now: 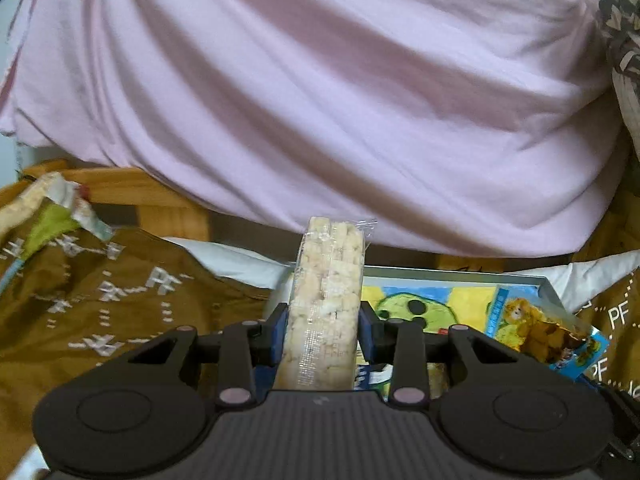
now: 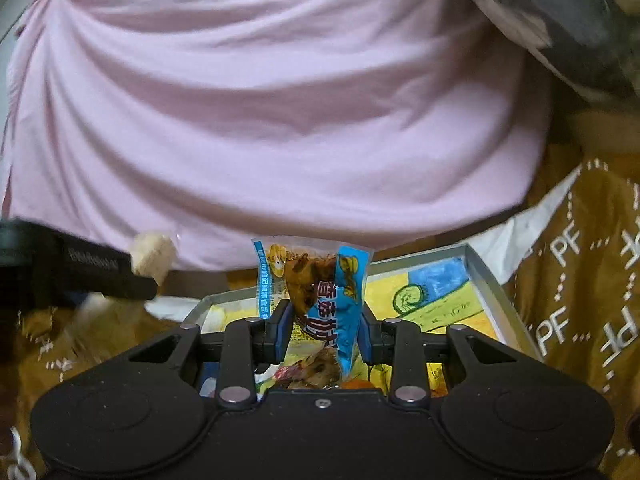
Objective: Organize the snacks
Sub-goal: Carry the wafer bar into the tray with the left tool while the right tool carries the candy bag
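My left gripper [image 1: 323, 332] is shut on a pale puffed-rice bar in clear wrap [image 1: 326, 300], which stands upright between the blue pads. My right gripper [image 2: 323, 332] is shut on a blue and brown snack packet [image 2: 316, 292] with a cartoon print, also held upright. Both hang above a grey-rimmed tray [image 1: 460, 273] [image 2: 484, 276] with a yellow and blue cartoon drawing on its floor. In the left wrist view that same blue packet [image 1: 540, 332] shows at the right over the tray. In the right wrist view the rice bar [image 2: 154, 254] shows at the left beside the other gripper's dark finger.
A person in a pink shirt [image 1: 320, 100] fills the space straight ahead in both views. A brown cloth printed with white letters [image 1: 80, 292] [image 2: 580, 280] covers the surface around the tray. Another wrapped rice snack [image 1: 44, 200] lies at the far left. More packets [image 2: 312, 368] lie in the tray.
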A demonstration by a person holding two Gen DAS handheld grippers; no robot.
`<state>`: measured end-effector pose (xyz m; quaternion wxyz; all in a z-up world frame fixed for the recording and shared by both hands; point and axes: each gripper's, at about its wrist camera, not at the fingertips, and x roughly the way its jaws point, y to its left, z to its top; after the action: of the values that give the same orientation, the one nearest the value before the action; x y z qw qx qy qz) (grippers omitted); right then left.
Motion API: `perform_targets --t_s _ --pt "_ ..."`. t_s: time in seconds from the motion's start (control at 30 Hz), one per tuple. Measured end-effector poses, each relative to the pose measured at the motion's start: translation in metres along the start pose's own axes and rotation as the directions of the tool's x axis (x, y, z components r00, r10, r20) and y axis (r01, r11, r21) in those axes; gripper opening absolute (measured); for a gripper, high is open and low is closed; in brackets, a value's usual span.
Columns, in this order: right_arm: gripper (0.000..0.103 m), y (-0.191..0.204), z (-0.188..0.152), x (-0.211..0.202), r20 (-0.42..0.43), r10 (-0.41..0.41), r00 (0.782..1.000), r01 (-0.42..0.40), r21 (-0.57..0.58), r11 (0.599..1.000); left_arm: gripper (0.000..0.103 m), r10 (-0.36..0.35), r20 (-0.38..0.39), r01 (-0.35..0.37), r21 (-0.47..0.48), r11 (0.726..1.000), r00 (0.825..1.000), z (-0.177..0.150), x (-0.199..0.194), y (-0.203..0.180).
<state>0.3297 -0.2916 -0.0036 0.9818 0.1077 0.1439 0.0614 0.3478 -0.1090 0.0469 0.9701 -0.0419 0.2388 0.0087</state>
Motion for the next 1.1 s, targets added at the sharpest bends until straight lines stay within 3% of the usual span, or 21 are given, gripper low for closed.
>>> perform_targets --t_s 0.23,0.4,0.8,1.1 --pt "0.035 -0.020 -0.004 0.027 -0.072 -0.010 0.997 0.016 0.074 0.997 0.039 -0.075 -0.087 0.075 -0.007 0.997 0.993 -0.024 0.050 -0.024" --pt "0.035 -0.028 -0.006 0.040 -0.106 -0.014 0.994 0.024 0.091 0.996 0.039 -0.084 -0.133 0.085 0.004 0.996 0.988 -0.038 0.071 -0.029" --pt "0.036 -0.029 -0.006 0.049 -0.148 -0.030 0.989 0.045 0.098 0.994 0.039 -0.075 -0.147 0.085 0.062 0.994 0.986 -0.036 0.079 -0.028" --pt "0.042 -0.026 -0.008 0.052 -0.163 -0.040 0.986 0.055 0.084 0.995 0.042 -0.102 -0.153 0.111 0.048 0.993 0.983 -0.037 0.079 -0.025"
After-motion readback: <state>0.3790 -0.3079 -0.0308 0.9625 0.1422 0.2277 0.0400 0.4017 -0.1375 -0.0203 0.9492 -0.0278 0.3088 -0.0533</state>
